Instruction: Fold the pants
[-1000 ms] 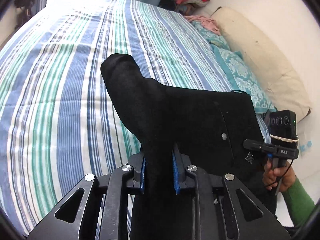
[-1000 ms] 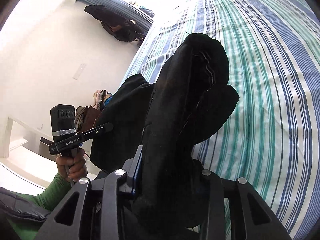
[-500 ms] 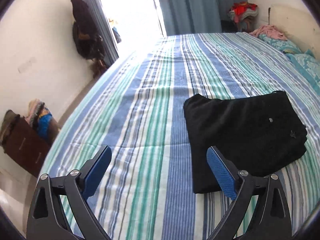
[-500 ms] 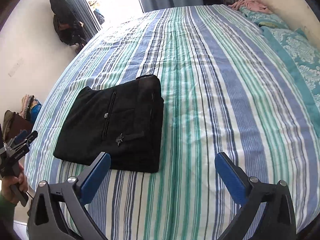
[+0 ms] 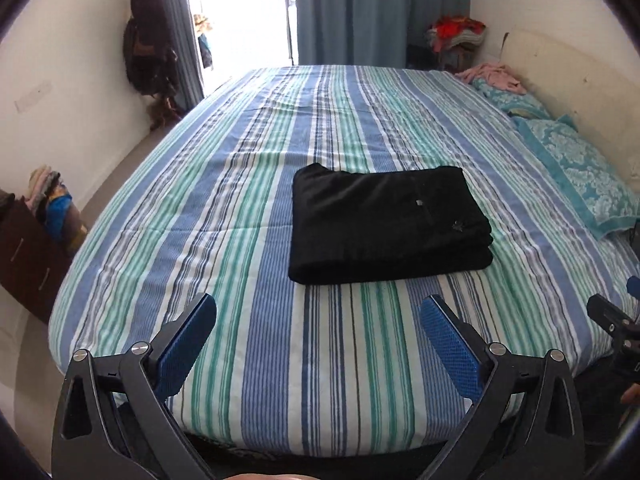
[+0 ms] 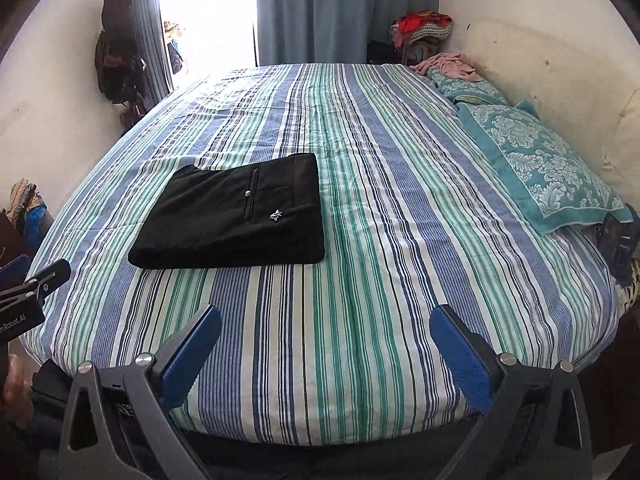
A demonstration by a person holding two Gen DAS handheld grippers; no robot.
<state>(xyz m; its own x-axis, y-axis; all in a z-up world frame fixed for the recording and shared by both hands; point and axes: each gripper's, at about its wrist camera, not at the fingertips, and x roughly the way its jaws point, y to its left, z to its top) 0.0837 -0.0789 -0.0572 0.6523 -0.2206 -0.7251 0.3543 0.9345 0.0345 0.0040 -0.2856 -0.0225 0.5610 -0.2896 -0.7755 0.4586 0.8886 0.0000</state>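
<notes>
The black pants [image 5: 384, 224] lie folded into a flat rectangle on the striped bed, a small button and a white emblem showing on top. In the right wrist view the same pants [image 6: 236, 216] sit left of centre. My left gripper [image 5: 318, 332] is open, its blue pads spread wide over the sheet, well short of the pants' near edge. The right gripper [image 6: 326, 340] stands open too, with only bedsheet between its fingers and the pants up and to its left. Nothing is held.
The striped bedsheet [image 5: 248, 216] covers a large bed. Teal patterned pillows [image 6: 532, 164] and a pink cloth [image 6: 452, 66] lie along its right side by the cream headboard. Clothes hang on the left wall [image 5: 148, 60]. A dark dresser [image 5: 28, 252] stands at left.
Both grippers let go of the black pants and opened wide. They pulled back and up from the bed, so the folded pants now lie farther away on the sheet.
</notes>
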